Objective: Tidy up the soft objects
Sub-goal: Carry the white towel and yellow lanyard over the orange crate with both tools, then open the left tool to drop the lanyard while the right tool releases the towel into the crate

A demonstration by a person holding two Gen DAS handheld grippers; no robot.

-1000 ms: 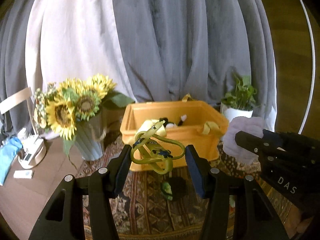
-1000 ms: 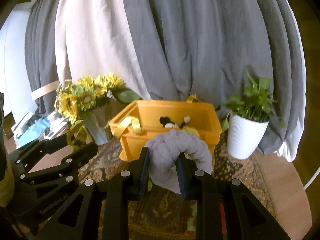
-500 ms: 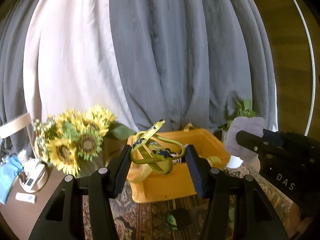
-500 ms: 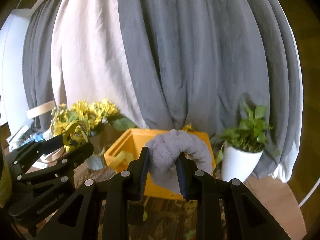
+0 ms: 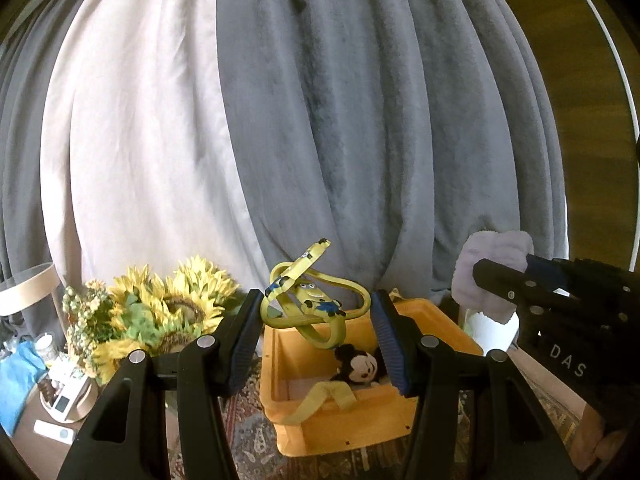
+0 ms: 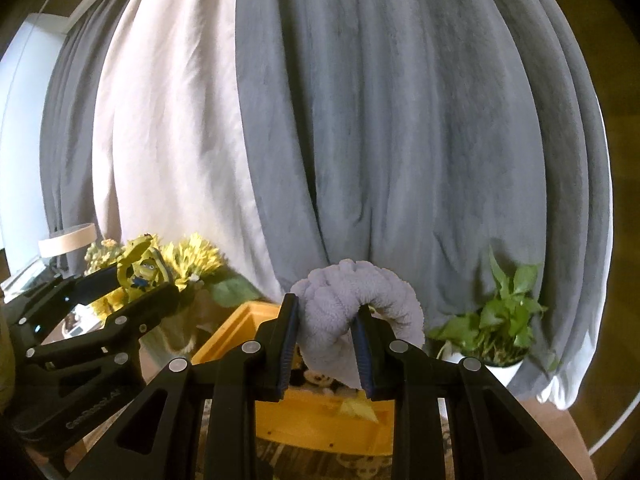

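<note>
Yellow rubbery band (image 5: 310, 306) clamped between left gripper (image 5: 316, 334) pads, looped ends sticking up past the tips, above the bin's (image 5: 360, 428) near-left rim. Grey plush roll (image 6: 352, 312) squeezed in right gripper (image 6: 326, 344), jaws tight on it, over the bin's near edge. Mouse toy (image 5: 360, 364) inside the bin. Sunflowers (image 5: 160, 320) close left, potted plant (image 6: 500, 320) right, curtains (image 5: 320, 120) behind.

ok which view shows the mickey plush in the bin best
The left wrist view. There the mickey plush lies face-up inside the yellow bin, clear between the jaws. In the right wrist view the gray towel and the jaws hide nearly all of it; only dark and white bits peek out.
</note>
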